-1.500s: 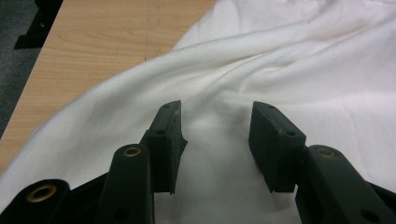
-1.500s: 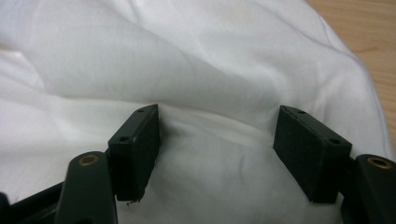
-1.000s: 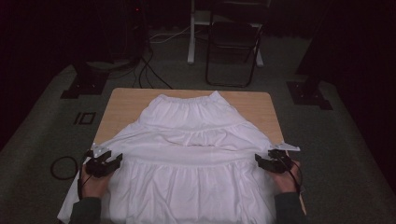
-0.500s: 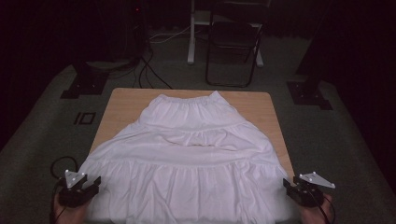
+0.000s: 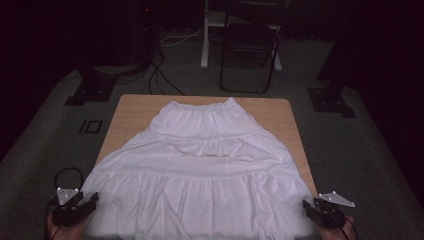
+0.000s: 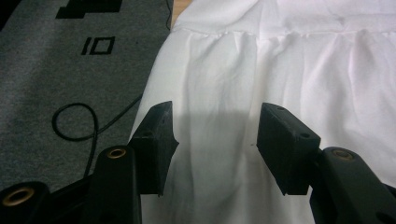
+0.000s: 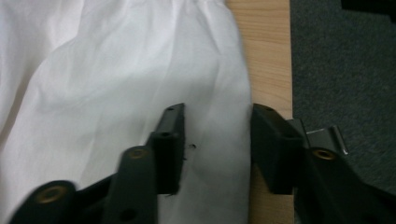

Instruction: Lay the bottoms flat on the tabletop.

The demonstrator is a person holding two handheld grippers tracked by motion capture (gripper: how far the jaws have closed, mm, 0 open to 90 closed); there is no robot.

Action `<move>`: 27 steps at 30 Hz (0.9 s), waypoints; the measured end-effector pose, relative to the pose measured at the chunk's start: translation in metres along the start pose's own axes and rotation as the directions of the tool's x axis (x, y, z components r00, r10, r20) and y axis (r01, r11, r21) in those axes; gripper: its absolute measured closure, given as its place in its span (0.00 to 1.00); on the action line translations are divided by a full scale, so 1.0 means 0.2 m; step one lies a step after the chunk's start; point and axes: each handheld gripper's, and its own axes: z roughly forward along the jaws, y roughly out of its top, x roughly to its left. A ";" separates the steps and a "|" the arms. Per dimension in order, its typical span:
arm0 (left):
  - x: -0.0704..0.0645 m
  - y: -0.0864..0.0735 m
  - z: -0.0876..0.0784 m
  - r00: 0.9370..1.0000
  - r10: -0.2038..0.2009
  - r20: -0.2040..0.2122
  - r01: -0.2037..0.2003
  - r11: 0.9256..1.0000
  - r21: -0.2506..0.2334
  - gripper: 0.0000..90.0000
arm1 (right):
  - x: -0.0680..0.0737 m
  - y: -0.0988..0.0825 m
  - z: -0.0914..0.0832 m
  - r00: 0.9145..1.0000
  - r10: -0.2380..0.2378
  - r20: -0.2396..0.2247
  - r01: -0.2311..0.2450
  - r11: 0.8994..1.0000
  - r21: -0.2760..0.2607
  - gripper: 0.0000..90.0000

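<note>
The wooden rectangular bench (image 5: 131,107) carries a white tiered cotton skirt (image 5: 205,170) spread flat, its elastic waistband (image 5: 200,106) at the far end and its wide hem hanging over the near edge towards the person; the skirt's long axis runs straight away from both hand-held grippers, waist far and hem near, so whatever comes next probably starts from the two near hem corners.

The left hand-held gripper (image 5: 86,202) sits just outside the skirt's near left corner, pointing inward; in the left gripper view (image 6: 214,135) its jaws stand spread with the white cloth lying beyond and between them, the left pad at the skirt's side edge with grey carpet (image 6: 56,93) and a looped black cable (image 6: 77,122) past it; the pads do not look pressed on the fabric, so I judge it open and holding nothing.

The right hand-held gripper (image 5: 311,210) sits at the near right corner, mirrored; in the right gripper view (image 7: 217,140) its jaws have just been closing and stand partly spread, straddling the skirt's right side edge, with cloth between them and the bare bench strip just beside the right pad; the pads do not yet pinch.

Both hands lie equally near their own corner; each corner sits directly ahead of its jaws, so the coming grasp probably needs only a short push forward and a squeeze.
</note>
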 end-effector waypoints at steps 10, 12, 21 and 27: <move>-0.04 -0.02 0.03 0.997 0.050 0.060 -0.053 0.997 0.051 0.83 | -0.03 -0.01 -0.05 0.999 -0.006 0.048 0.006 1.000 0.019 1.00; -0.05 -0.02 0.02 0.995 0.069 0.072 -0.074 0.995 0.065 0.97 | -0.06 -0.01 -0.09 0.996 0.009 0.084 -0.009 1.000 0.001 1.00; -0.04 -0.04 -0.03 0.996 0.086 0.030 -0.088 0.991 0.097 0.99 | -0.24 -0.02 -0.18 0.958 0.081 0.277 -0.073 0.996 -0.042 1.00; -0.18 0.01 -0.09 0.989 0.126 0.078 -0.127 0.992 0.008 0.75 | -0.20 -0.01 -0.21 0.977 0.088 0.194 -0.072 0.993 -0.088 0.78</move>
